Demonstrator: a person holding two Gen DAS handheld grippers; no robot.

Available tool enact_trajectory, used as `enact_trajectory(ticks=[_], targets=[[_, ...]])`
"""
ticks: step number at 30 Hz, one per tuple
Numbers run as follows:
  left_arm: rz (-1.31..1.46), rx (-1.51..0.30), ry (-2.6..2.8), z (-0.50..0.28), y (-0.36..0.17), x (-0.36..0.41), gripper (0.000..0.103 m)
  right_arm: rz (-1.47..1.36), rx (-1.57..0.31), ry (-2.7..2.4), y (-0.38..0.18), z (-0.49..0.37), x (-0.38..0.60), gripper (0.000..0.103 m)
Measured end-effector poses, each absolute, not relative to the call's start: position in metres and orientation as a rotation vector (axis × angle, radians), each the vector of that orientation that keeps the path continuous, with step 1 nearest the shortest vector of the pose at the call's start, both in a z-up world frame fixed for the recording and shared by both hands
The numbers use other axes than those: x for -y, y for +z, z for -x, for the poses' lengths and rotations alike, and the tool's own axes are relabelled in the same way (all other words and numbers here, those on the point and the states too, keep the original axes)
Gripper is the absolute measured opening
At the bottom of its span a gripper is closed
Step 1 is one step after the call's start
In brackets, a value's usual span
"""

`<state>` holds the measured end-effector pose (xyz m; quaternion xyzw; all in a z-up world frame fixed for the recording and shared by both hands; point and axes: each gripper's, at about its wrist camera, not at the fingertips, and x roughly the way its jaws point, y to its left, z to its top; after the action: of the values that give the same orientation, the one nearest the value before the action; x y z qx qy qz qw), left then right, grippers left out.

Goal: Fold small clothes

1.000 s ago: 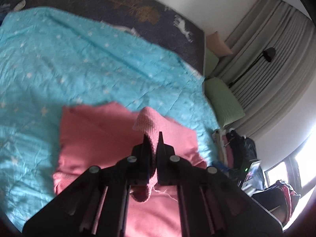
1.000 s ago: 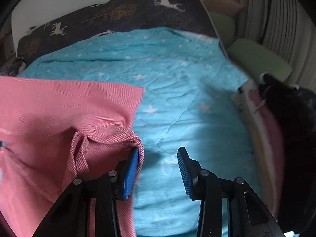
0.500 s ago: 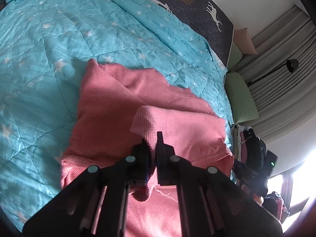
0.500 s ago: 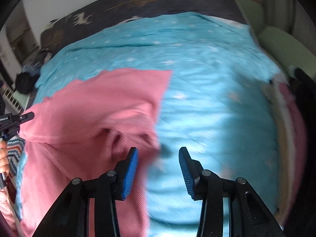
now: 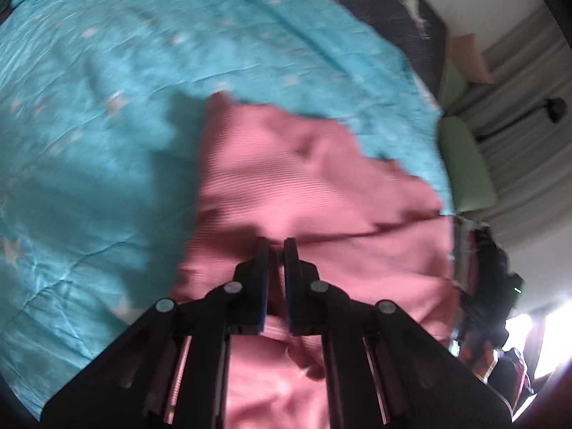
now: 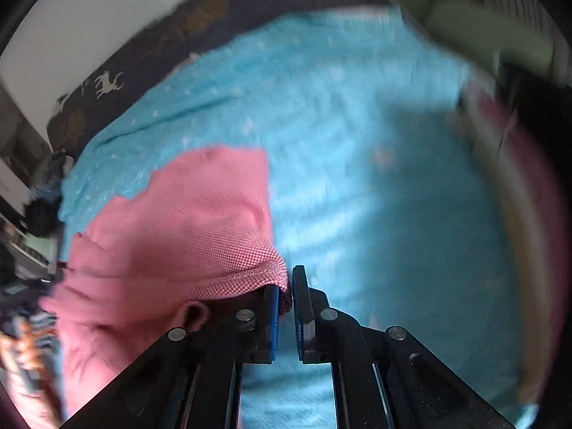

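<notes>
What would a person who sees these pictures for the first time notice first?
The pink garment stands out first, lying crumpled on the turquoise star-print blanket that covers the bed. Next come the black tongs low in each view: the right tongs have just closed on a hem of the garment, and the left tongs are shut on a fold near its middle.
</notes>
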<state>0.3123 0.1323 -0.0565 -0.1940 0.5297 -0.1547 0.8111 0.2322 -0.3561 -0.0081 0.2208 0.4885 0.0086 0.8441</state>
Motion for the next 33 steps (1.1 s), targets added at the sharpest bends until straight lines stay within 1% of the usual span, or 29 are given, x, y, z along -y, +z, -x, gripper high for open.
enact_trajectory(ticks=[1,2,3,4,5,7,9,10,11,13,16,17,18,19,20,21,23,29,31,33], targets=[[0.432,-1.138,-0.326,-0.312,-0.062,-0.137,0.008,-0.470,-1.013,0.038,-0.007,-0.231,0.358,0.013],[0.455,-1.144,-0.327,-0.312,-0.065,-0.143,0.008,-0.458,-1.013,0.044,-0.004,-0.228,0.358,0.023],[0.481,-1.143,-0.331,-0.311,-0.067,-0.149,0.008,-0.439,-1.018,0.034,-0.001,-0.225,0.359,0.028],[0.493,-1.139,-0.331,-0.310,-0.067,-0.152,0.008,-0.409,-1.017,0.014,0.004,-0.222,0.359,0.038],[0.502,-1.134,-0.330,-0.308,-0.065,-0.155,0.008,-0.382,-1.013,-0.002,0.009,-0.221,0.360,0.044],[0.503,-1.119,-0.340,-0.305,-0.058,-0.156,0.008,-0.336,-0.993,-0.012,0.019,-0.218,0.358,0.045],[0.498,-1.121,-0.381,-0.300,-0.052,-0.150,0.012,-0.299,-0.968,-0.009,0.029,-0.216,0.354,0.045],[0.497,-1.126,-0.402,-0.298,-0.050,-0.146,0.022,-0.293,-0.959,-0.001,0.032,-0.216,0.354,0.045],[0.489,-1.139,-0.426,-0.297,-0.050,-0.138,0.038,-0.291,-0.951,0.010,0.035,-0.217,0.352,0.045],[0.444,-1.155,-0.453,-0.294,-0.050,-0.121,0.051,-0.283,-0.942,0.032,0.038,-0.220,0.346,0.045],[0.325,-1.164,-0.428,-0.294,-0.056,-0.099,0.052,-0.260,-0.942,0.042,0.038,-0.228,0.334,0.045],[0.318,-1.165,-0.422,-0.295,-0.057,-0.095,0.051,-0.256,-0.947,0.046,0.037,-0.230,0.331,0.045],[0.326,-1.160,-0.427,-0.295,-0.056,-0.094,0.047,-0.251,-0.953,0.050,0.035,-0.231,0.328,0.045],[0.351,-1.156,-0.454,-0.296,-0.054,-0.095,0.031,-0.244,-0.956,0.050,0.035,-0.231,0.326,0.045],[0.385,-1.159,-0.485,-0.298,-0.053,-0.096,0.013,-0.234,-0.957,0.047,0.035,-0.230,0.325,0.045],[0.399,-1.158,-0.491,-0.298,-0.051,-0.097,0.007,-0.220,-0.958,0.043,0.034,-0.229,0.324,0.045],[0.368,-1.114,-0.457,-0.297,-0.041,-0.100,0.003,-0.202,-0.961,0.037,0.035,-0.226,0.322,0.045],[0.415,-0.956,-0.445,-0.291,0.003,-0.133,0.003,-0.230,-0.956,0.018,0.035,-0.222,0.330,0.045],[0.408,-0.933,-0.387,-0.298,0.003,-0.144,0.003,-0.237,-0.959,0.018,0.034,-0.222,0.331,0.045],[0.402,-0.975,-0.347,-0.310,-0.012,-0.151,0.005,-0.238,-0.960,0.021,0.033,-0.222,0.330,0.045]])
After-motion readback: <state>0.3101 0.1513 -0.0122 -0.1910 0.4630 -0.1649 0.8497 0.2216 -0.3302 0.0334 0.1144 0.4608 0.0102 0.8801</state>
